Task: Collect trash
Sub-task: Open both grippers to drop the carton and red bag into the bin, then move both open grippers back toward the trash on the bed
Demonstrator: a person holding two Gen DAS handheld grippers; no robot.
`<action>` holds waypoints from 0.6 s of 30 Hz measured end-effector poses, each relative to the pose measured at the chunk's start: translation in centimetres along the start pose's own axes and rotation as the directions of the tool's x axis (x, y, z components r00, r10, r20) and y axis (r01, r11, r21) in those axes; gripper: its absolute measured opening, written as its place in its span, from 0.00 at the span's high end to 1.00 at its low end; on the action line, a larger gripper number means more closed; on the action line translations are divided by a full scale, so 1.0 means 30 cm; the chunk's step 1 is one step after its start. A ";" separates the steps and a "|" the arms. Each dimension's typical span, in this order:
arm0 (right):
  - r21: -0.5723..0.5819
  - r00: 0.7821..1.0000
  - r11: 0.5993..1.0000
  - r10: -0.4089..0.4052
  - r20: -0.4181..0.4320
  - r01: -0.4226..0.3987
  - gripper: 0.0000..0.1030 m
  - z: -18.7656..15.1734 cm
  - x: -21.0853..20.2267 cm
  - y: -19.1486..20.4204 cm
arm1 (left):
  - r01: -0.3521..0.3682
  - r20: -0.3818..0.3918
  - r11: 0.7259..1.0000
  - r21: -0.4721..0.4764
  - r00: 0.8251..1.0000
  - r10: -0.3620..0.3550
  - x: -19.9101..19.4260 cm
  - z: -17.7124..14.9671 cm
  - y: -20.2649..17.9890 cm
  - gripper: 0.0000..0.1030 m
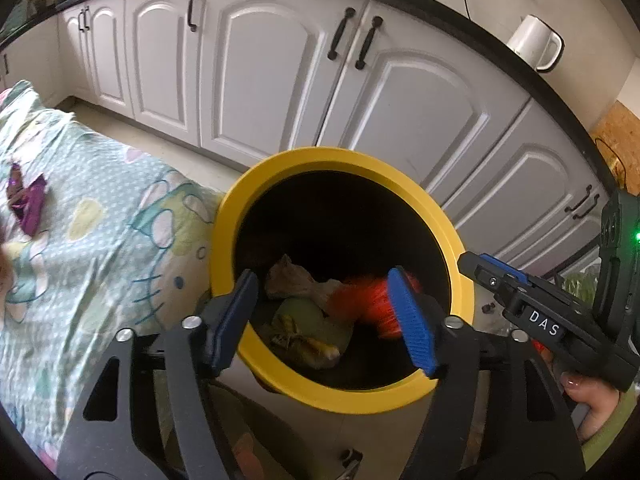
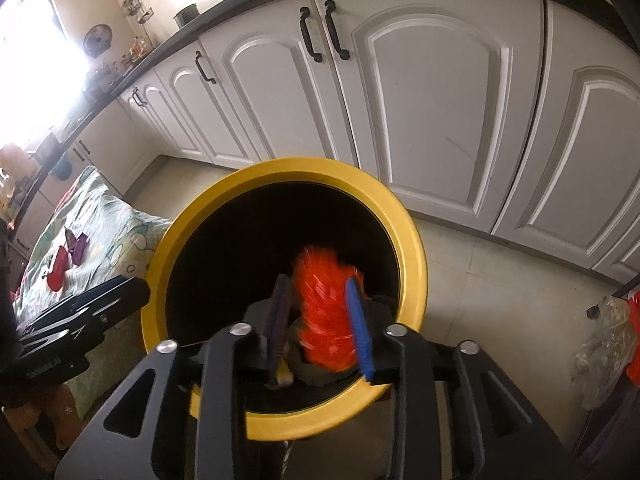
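A round bin with a yellow rim [image 1: 256, 184] [image 2: 412, 240] stands on the floor beside the bed. Inside lie crumpled paper [image 1: 292, 280] and a green wrapper [image 1: 308, 328]. A blurred orange-red wrapper [image 2: 324, 312] [image 1: 368, 300] is in the bin's mouth between my right gripper's fingers; they stand a little apart and I cannot tell if they grip it. My right gripper [image 2: 320, 328] hangs over the bin. My left gripper [image 1: 324, 320] is open and empty above the bin's near rim. A purple wrapper [image 1: 30, 204] [image 2: 78, 248] and a red wrapper [image 2: 56, 270] lie on the bed.
White cabinets [image 1: 256, 72] [image 2: 440, 100] under a black counter stand behind the bin. A white kettle [image 1: 536, 42] sits on the counter. The patterned bedspread [image 1: 100, 220] is at the left. A clear bag [image 2: 604, 344] lies on the floor at the right.
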State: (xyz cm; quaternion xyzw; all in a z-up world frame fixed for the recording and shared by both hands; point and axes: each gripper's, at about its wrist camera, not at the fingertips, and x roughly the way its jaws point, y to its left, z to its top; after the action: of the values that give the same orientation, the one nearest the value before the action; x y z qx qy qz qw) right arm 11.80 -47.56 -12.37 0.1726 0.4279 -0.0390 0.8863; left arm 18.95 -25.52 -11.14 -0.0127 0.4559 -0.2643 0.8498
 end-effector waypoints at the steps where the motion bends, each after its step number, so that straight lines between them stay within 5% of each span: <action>1: 0.002 1.000 1.000 -0.002 0.004 0.002 0.64 0.001 -0.003 -0.001 | -0.008 0.006 1.000 -0.005 1.000 0.009 -0.011 -0.001 0.005 0.34; 8: -0.006 0.999 1.000 -0.014 0.045 0.014 0.51 0.011 -0.036 0.015 | -0.047 0.071 0.999 -0.015 0.996 0.048 -0.094 -0.004 0.027 0.10; 18: -0.026 0.995 0.999 -0.022 0.097 0.025 0.36 0.027 -0.087 0.052 | -0.086 0.138 0.995 -0.056 0.986 0.093 -0.200 -0.013 0.062 0.10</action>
State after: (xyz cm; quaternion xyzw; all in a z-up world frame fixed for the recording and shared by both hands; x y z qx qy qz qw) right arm 11.08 -46.56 -9.45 0.1533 0.3870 -0.0521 0.9078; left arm 16.80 -21.05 -7.25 -0.0320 0.4013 -0.2131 0.8903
